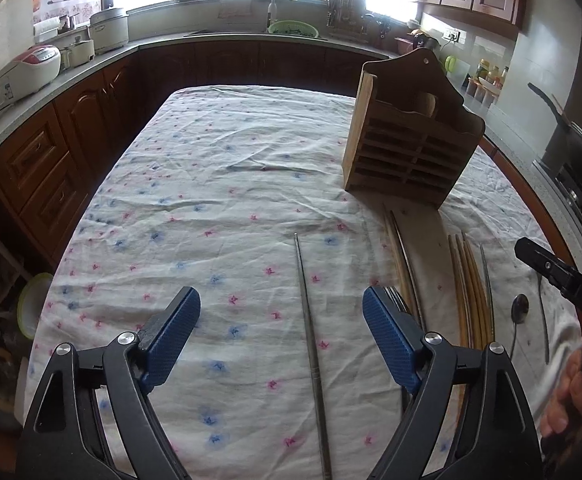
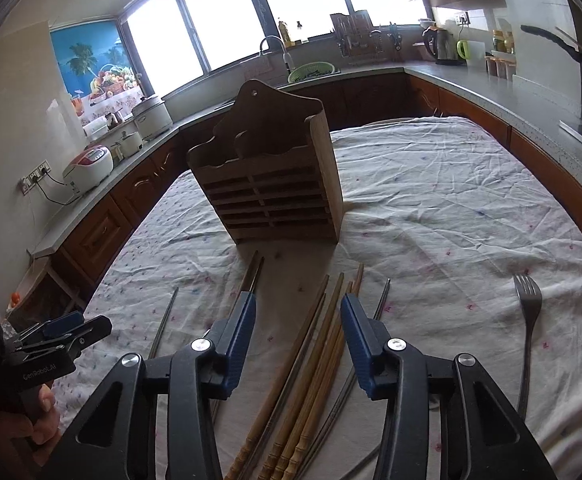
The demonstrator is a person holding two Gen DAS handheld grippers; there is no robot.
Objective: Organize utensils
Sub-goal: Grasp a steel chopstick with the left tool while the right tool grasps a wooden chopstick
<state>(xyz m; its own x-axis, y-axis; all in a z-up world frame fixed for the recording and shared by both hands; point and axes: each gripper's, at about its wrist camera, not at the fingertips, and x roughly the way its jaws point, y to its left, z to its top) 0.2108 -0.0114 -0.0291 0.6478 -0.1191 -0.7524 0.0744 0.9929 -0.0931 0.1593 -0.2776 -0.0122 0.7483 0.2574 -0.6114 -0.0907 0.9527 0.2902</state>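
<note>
My left gripper (image 1: 281, 300) is open above the flowered tablecloth (image 1: 211, 160). A single metal chopstick (image 1: 311, 340) lies lengthwise between its blue pads, untouched. My right gripper (image 2: 298, 300) is also open, narrower, and hovers over a bundle of wooden chopsticks (image 2: 315, 360) that fans out under it. A wooden utensil holder (image 2: 275, 184) with slatted front stands upright just beyond, also seen at the right in the left wrist view, holder (image 1: 407, 152). A pair of dark chopsticks (image 2: 251, 276) lies left of the bundle. A fork (image 2: 529, 320) lies to the right, a spoon (image 1: 519, 308) near the table's right side.
Kitchen counters (image 2: 491, 92) with wooden cabinets ring the table on three sides, carrying rice cookers (image 1: 31, 68), a sink and jars. A hand holding the left gripper (image 2: 71, 328) shows at the lower left of the right wrist view. Bare cloth stretches left of the holder.
</note>
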